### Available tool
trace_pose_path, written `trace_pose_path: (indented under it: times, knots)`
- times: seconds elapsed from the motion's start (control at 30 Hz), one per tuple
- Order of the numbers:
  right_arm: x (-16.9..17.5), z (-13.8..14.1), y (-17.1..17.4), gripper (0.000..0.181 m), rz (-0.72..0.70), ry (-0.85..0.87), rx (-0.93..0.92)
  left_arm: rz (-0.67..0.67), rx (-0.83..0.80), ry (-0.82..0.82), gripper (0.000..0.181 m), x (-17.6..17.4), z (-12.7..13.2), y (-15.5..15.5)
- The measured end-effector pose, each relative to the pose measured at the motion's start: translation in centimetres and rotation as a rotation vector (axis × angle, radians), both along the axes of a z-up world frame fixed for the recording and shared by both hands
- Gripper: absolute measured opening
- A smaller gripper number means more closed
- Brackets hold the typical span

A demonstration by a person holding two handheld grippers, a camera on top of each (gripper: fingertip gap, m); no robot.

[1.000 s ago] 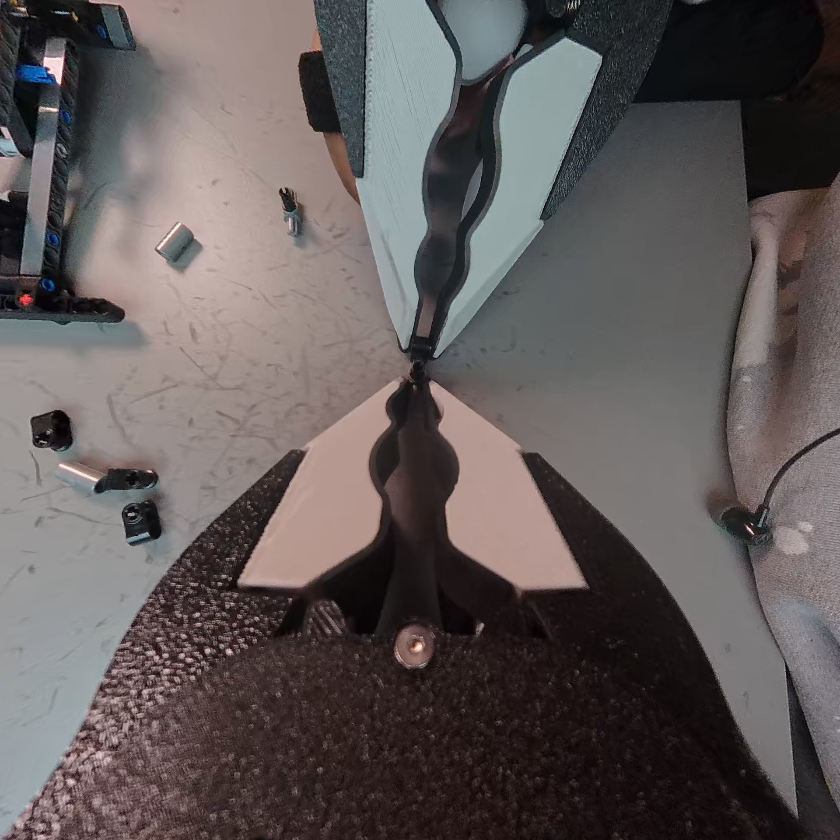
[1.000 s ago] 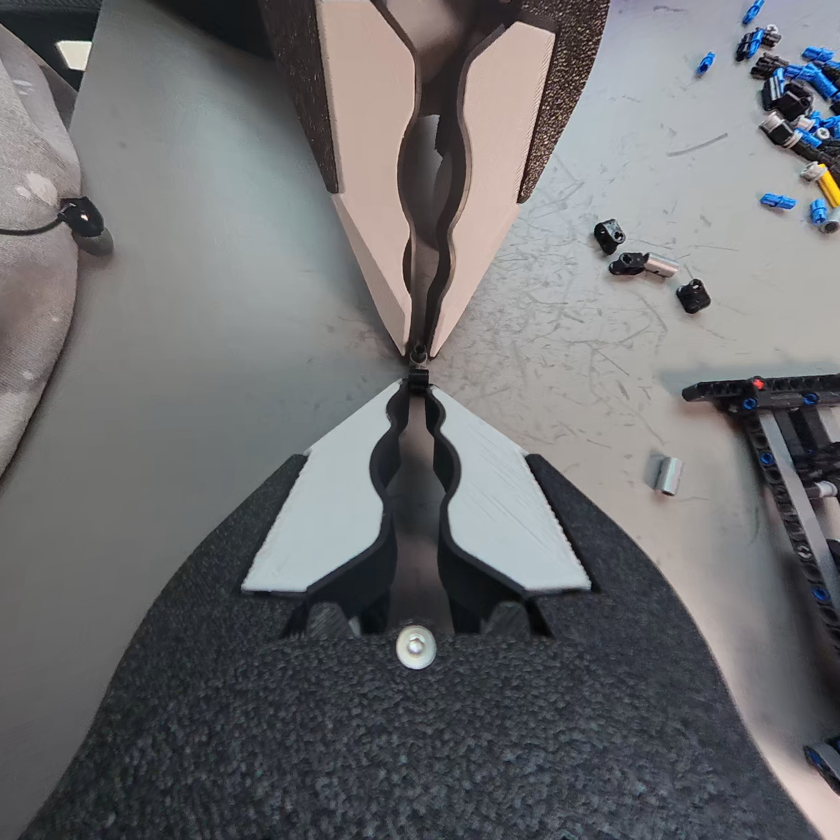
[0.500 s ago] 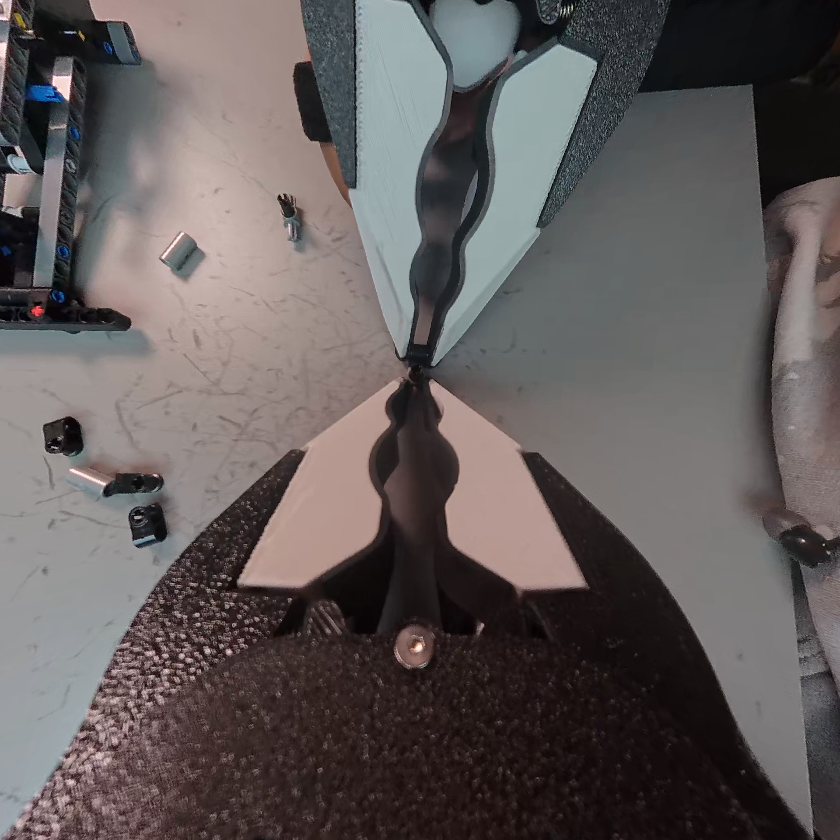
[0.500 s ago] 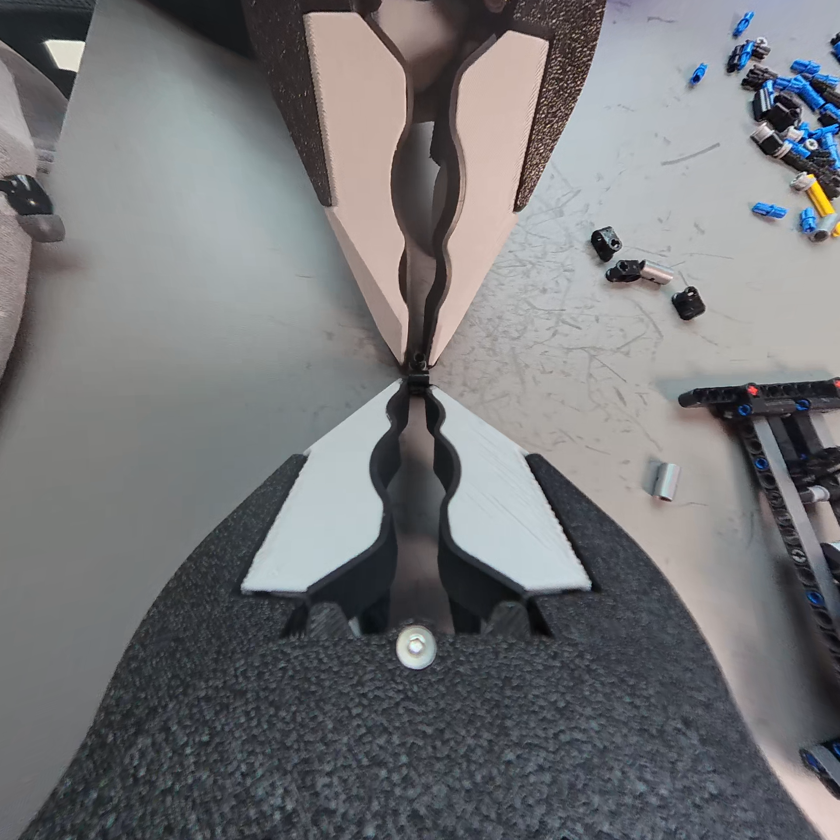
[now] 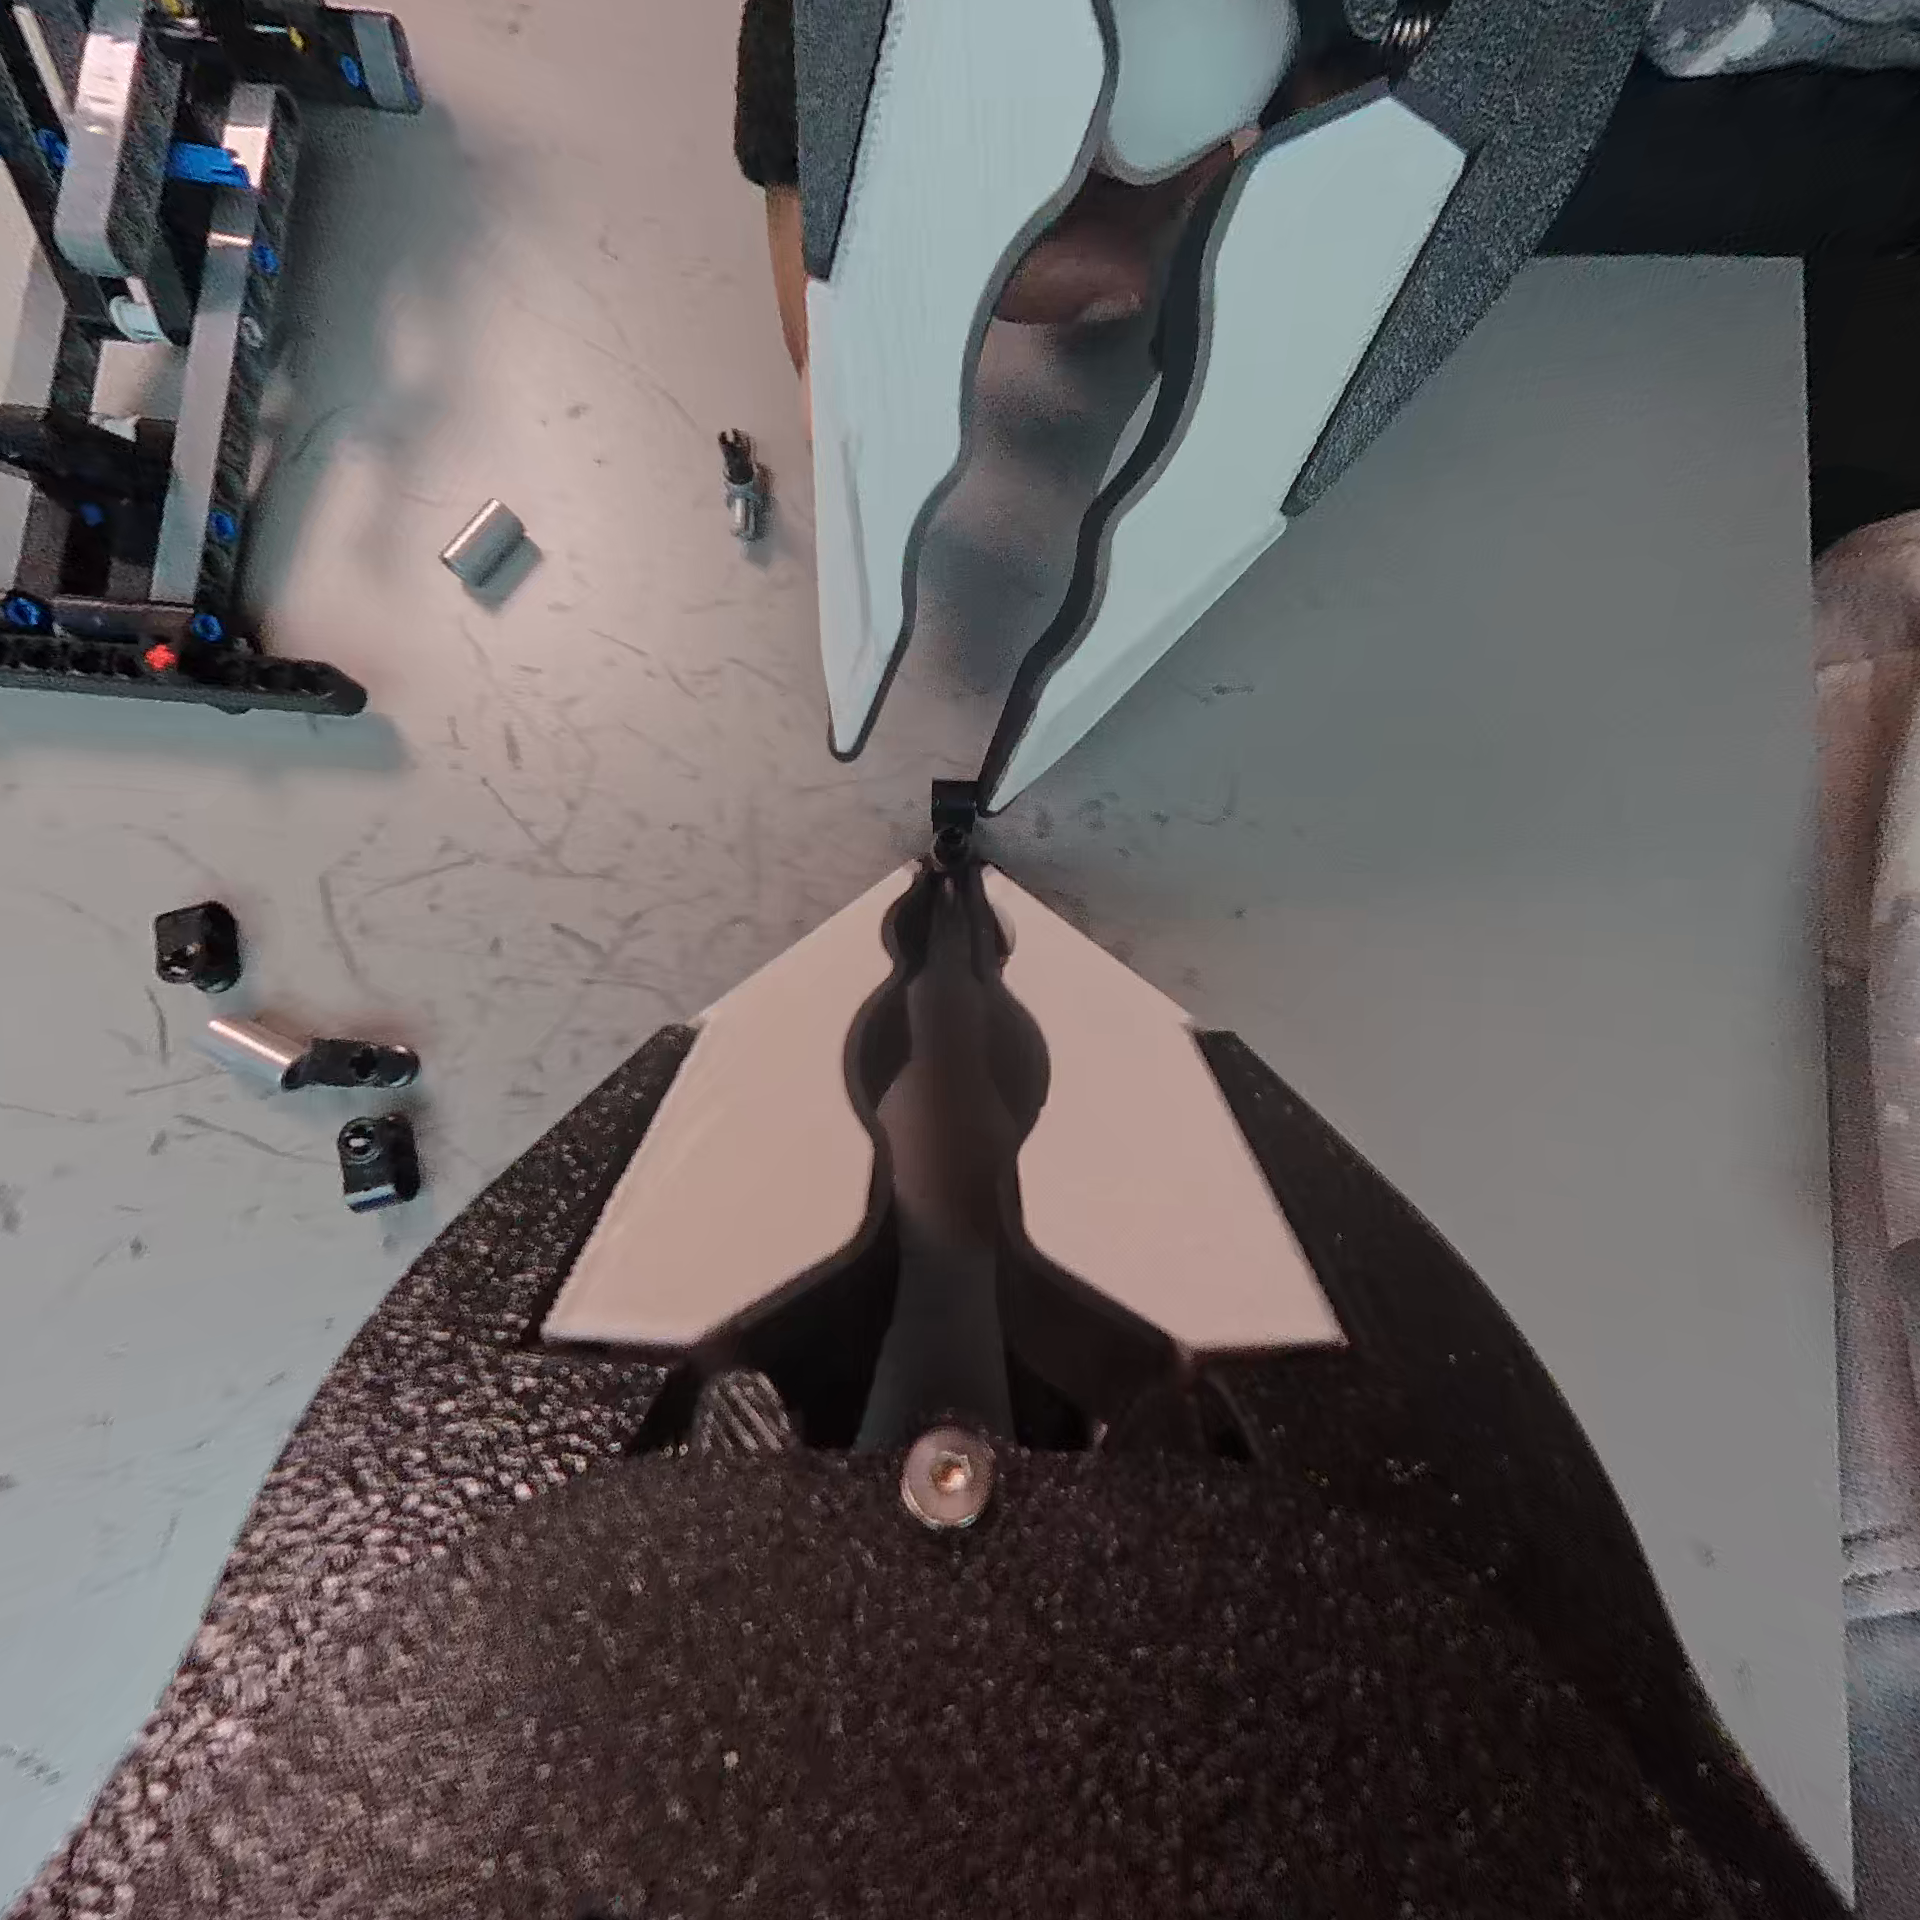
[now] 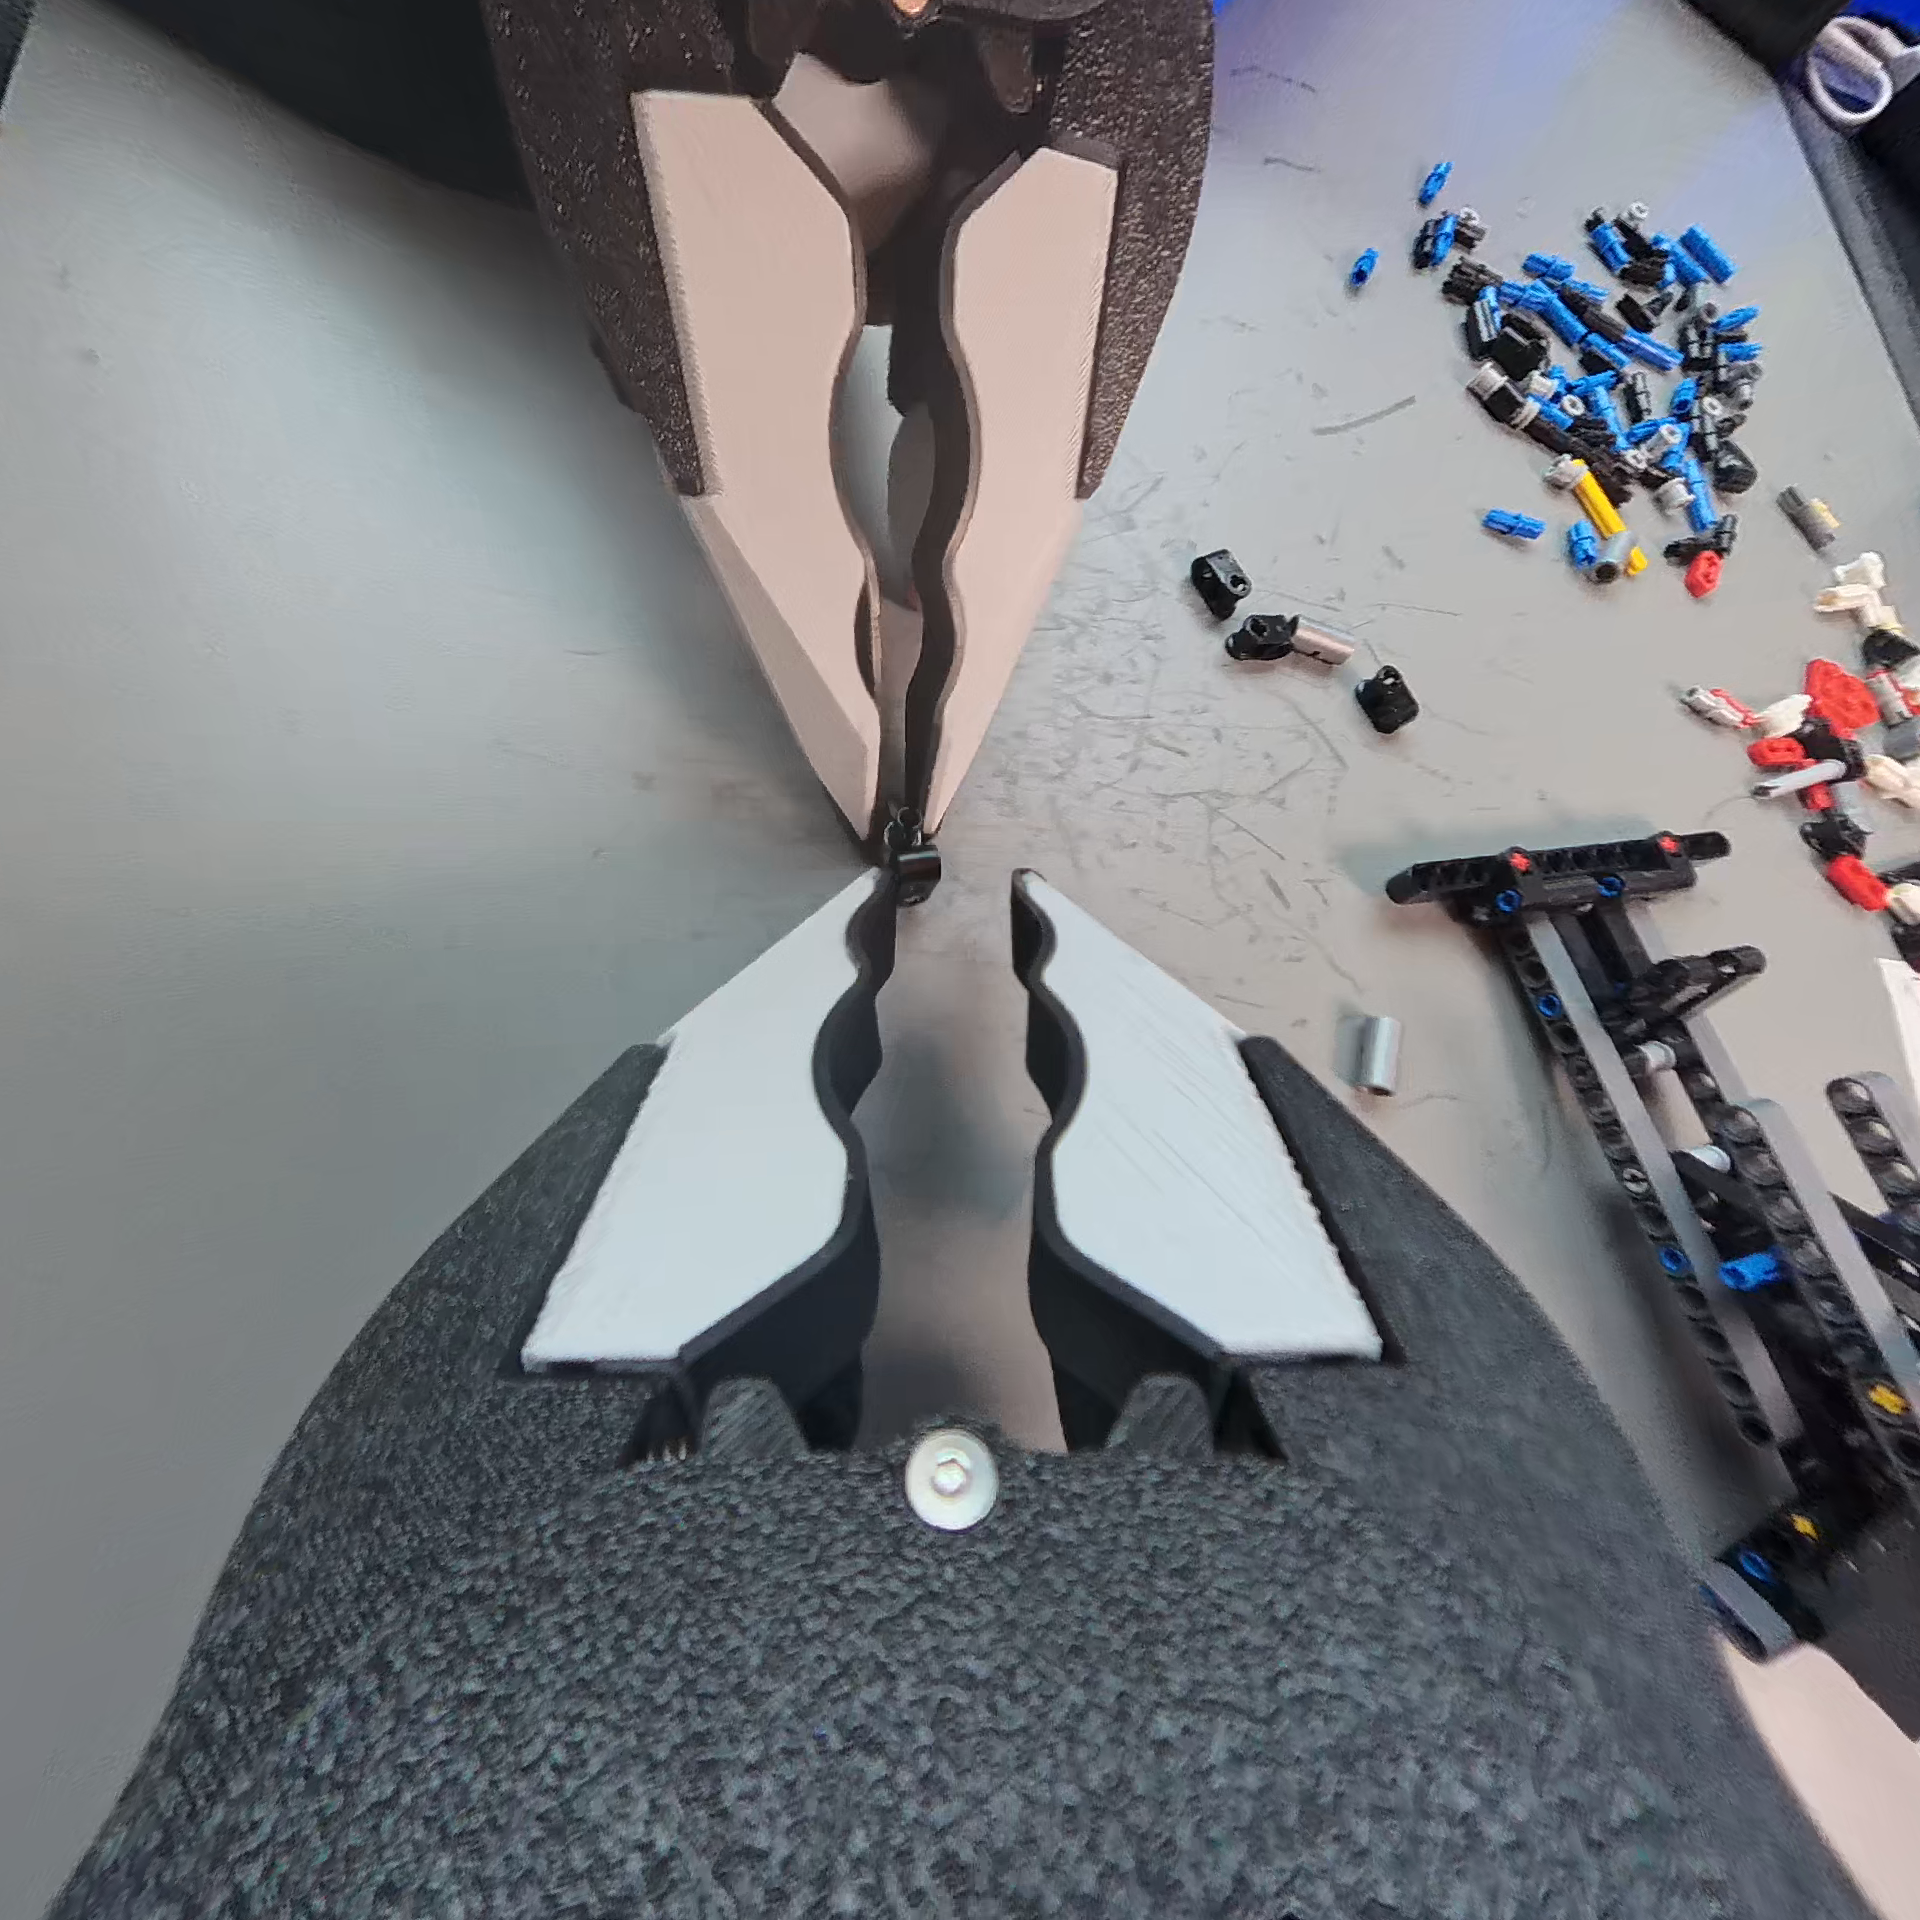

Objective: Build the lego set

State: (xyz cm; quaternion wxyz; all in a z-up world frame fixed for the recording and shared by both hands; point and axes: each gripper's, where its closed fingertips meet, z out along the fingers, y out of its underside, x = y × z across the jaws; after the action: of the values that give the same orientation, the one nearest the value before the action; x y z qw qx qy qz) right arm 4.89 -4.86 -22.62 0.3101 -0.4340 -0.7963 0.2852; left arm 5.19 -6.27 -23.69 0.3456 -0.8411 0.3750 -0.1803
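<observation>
Black and tiny, the connector pin assembly point(image 6: 909, 852) sits pinched at the tip of my left gripper point(image 5: 951, 883), whose fingers are clenched on it. My right gripper point(image 6: 951, 883) has its fingers spread apart; the left fingertip point(image 6: 868, 914) sits just beside the piece, though I cannot tell if it touches. From the right wrist view, the partly built black-and-grey Technic frame point(image 6: 1621, 1049) lies at 3 o'clock on the scratched grey table point(image 6: 312, 623), a grey sleeve point(image 6: 1374, 1051) near it, a pile of blue and black pins point(image 6: 1600, 384) at 1 o'clock.
</observation>
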Motion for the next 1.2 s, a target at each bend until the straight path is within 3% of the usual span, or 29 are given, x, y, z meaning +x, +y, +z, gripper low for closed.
trace_pose_path:
  times: [0.2,0.43,0.77,0.93,1.2]
  knots:
    - [-0.2,0.3,0.8,0.021,-0.038,0.02,0.001,0.109,-0.002,-0.008,0.008,-1.7,0.0,1.4]
    - [-0.5,0.0,1.2,0.02,-0.065,0.025,0.026,0.118,0.01,0.004,0.008,-1.9,0.0,1.5]
    - [-0.2,-0.5,1.6,0.026,-0.033,-0.039,-0.03,-0.06,0.041,0.026,0.009,-1.8,0.0,1.6]
    - [-0.6,-0.6,1.6,0.027,-0.007,-0.081,-0.045,-0.085,0.034,0.015,0.028,-2.5,0.1,1.8]
    - [-0.7,-0.7,1.3,0.026,0.04,-0.132,-0.072,0.104,0.092,-0.075,0.023,-8.1,3.1,2.6]
